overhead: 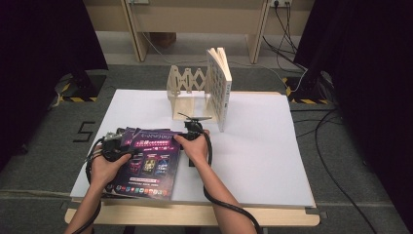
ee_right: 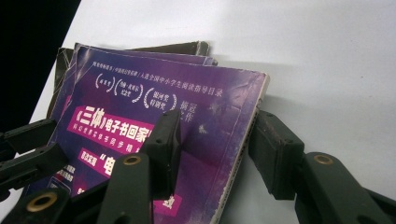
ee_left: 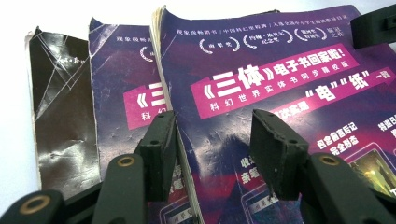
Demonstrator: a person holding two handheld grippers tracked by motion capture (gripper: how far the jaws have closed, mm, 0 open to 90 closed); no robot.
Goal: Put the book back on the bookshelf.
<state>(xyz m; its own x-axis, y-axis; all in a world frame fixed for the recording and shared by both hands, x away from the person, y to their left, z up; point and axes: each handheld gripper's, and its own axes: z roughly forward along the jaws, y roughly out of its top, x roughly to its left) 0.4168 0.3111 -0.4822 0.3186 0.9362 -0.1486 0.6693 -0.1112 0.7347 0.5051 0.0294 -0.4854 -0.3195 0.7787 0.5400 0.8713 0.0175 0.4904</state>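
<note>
Three books lie stacked at the front left of the white tabletop [overhead: 263, 156]. The top purple book [overhead: 148, 163] [ee_left: 280, 70] [ee_right: 187, 93] covers a second purple book [ee_left: 121, 84] and a dark, creased book [ee_left: 60, 107]. My left gripper [overhead: 122, 142] [ee_left: 212, 116] is open and straddles the top book's left edge, one jaw beside the pages and the other over the cover. My right gripper [overhead: 184, 136] [ee_right: 217, 115] is open astride the opposite edge, with one jaw above the cover and the other down by the table.
A folding wooden rack [overhead: 182, 85] stands at the back of the table with one white book [overhead: 220, 83] upright against its right end. Cables run across the floor at the right.
</note>
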